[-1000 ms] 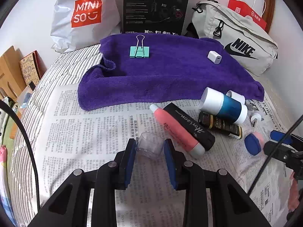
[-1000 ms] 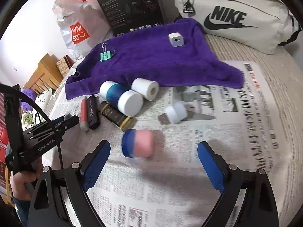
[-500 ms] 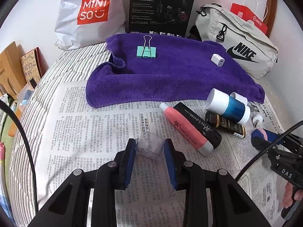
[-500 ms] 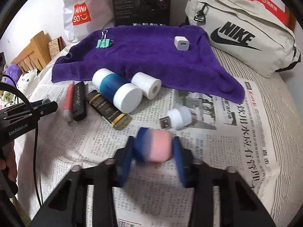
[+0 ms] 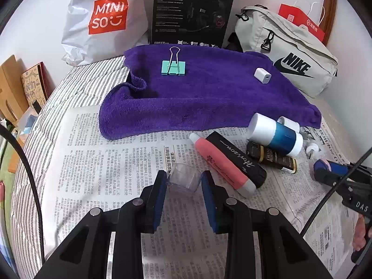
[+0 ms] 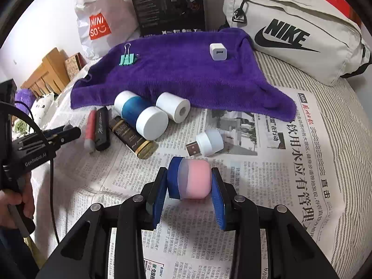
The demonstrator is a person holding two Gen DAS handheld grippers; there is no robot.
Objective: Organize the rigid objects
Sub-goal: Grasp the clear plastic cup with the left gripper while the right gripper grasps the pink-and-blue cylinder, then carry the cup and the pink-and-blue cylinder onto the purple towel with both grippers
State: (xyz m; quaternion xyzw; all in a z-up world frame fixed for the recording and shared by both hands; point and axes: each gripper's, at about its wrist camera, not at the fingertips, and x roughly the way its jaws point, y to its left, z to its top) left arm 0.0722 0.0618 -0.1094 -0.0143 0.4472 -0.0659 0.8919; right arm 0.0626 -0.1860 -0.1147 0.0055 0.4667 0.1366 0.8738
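My left gripper [image 5: 184, 180] is shut on a small clear plastic cap [image 5: 184, 178] just above the newspaper [image 5: 97, 162]. My right gripper [image 6: 189, 181] is shut on a pink jar with a blue lid [image 6: 190, 181], lying sideways between the pads. A purple towel [image 5: 209, 93] at the back holds a green binder clip [image 5: 173, 66] and a white charger cube [image 5: 262, 75]. On the newspaper lie a pink tube [image 5: 220, 165], a black tube [image 5: 237, 158], a blue and white bottle [image 6: 140, 116], a dark gold-capped bottle [image 6: 132, 138], a white roll [image 6: 173, 107] and a white USB light [image 6: 207, 143].
A Miniso bag [image 5: 104, 21], a black headset box [image 5: 193, 11] and a Nike bag [image 5: 286, 55] stand along the wall behind the towel. Wooden items [image 5: 14, 88] sit off the bed's left edge. Striped bedding [image 6: 348, 125] shows around the newspaper.
My right gripper has closed on the pink jar, which lay free between open jaws a second ago, and lifted it slightly. My left gripper has kept the clear cap and drawn back.
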